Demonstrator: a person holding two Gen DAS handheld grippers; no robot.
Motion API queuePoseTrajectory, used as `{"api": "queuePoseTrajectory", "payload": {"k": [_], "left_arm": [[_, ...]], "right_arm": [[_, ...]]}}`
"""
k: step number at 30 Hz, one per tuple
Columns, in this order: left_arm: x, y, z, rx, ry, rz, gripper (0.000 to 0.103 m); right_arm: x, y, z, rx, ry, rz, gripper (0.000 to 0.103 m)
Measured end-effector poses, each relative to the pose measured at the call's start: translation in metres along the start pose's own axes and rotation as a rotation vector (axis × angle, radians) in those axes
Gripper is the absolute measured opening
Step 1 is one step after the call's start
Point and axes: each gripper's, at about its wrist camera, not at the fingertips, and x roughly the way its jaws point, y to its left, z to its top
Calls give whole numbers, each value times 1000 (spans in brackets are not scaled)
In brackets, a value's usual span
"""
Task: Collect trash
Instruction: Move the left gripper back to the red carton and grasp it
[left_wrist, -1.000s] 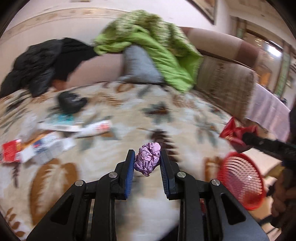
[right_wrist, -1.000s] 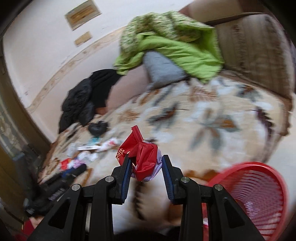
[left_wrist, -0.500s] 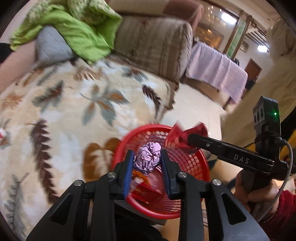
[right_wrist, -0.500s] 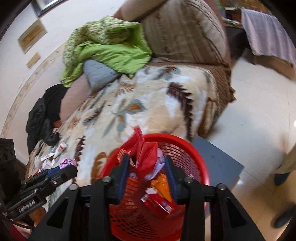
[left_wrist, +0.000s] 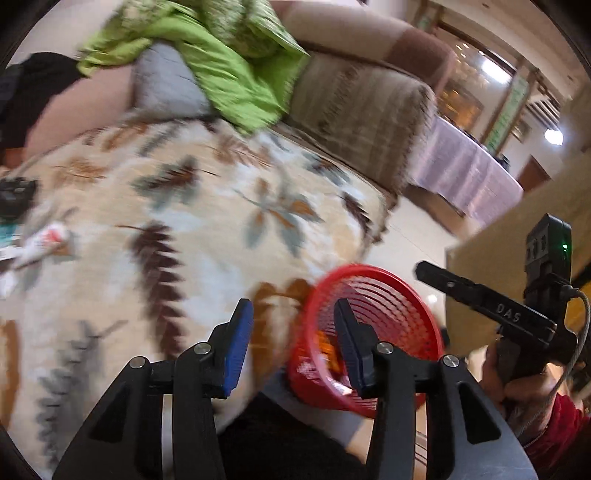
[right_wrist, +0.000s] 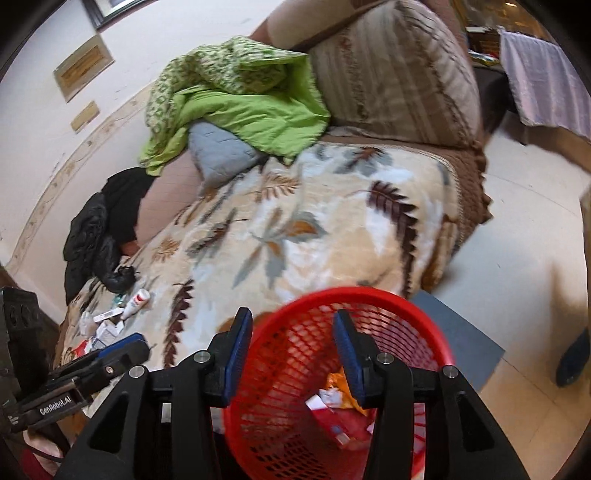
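Note:
A red mesh basket (right_wrist: 354, 295) stands on the floor by the bed's corner, with red, white and orange wrappers (right_wrist: 332, 410) lying in it. My right gripper (right_wrist: 293, 354) hangs open over the basket's mouth, nothing between its blue pads. My left gripper (left_wrist: 293, 345) is just left of the basket (left_wrist: 399, 317), over the bed's edge; its jaws are opening and empty. On the floral blanket (right_wrist: 332, 229), far left, lie a white tube (right_wrist: 135, 299) and several papers (right_wrist: 107, 328). The tube (left_wrist: 44, 240) shows blurred in the left wrist view.
A green quilt (right_wrist: 240, 110), grey pillow (right_wrist: 218, 147) and black jacket (right_wrist: 96, 236) are piled at the bed's head beside a striped cushion (right_wrist: 399, 70). A grey mat (right_wrist: 461, 339) lies under the basket on the tiled floor. A lilac-clothed table (left_wrist: 461, 170) stands beyond.
Both grippers swung from the bed to the basket and opened. The purple crumpled ball left the left jaws and the red wrapper left the right jaws. The left view has turned back toward the bed.

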Motion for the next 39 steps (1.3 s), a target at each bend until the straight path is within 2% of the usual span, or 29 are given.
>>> {"api": "queuePoseTrajectory", "payload": {"k": [2, 6, 12, 18, 21, 25, 27, 29, 31, 35, 39], "left_arm": [[-15, 16, -1, -9, -31, 31, 49], [-47, 65, -5, -42, -86, 134, 50], [-101, 160, -19, -156, -143, 321, 53], [-162, 274, -43, -348, -212, 556, 53], [-177, 333, -44, -455, -223, 604, 53], [-176, 398, -42, -552, -192, 586, 53], [-168, 432, -47, -628, -176, 523, 53], [-158, 451, -54, -671, -146, 496, 51], [-150, 448, -58, -649, -126, 476, 50], [-146, 413, -65, -504, -102, 484, 47], [-145, 379, -70, -392, -46, 422, 47]], "right_arm": [[5, 12, 2, -15, 5, 21, 50], [21, 47, -1, -77, 45, 91, 50], [47, 106, -10, -176, 117, 226, 53], [81, 172, -20, -262, 212, 339, 54], [91, 199, -29, -309, 236, 369, 54], [104, 226, -39, -350, 271, 396, 54], [108, 234, -44, -366, 281, 406, 54], [113, 239, -47, -376, 292, 405, 54], [118, 243, -49, -382, 310, 412, 54], [130, 253, -49, -379, 347, 434, 54], [144, 272, -51, -368, 392, 480, 54]]}}
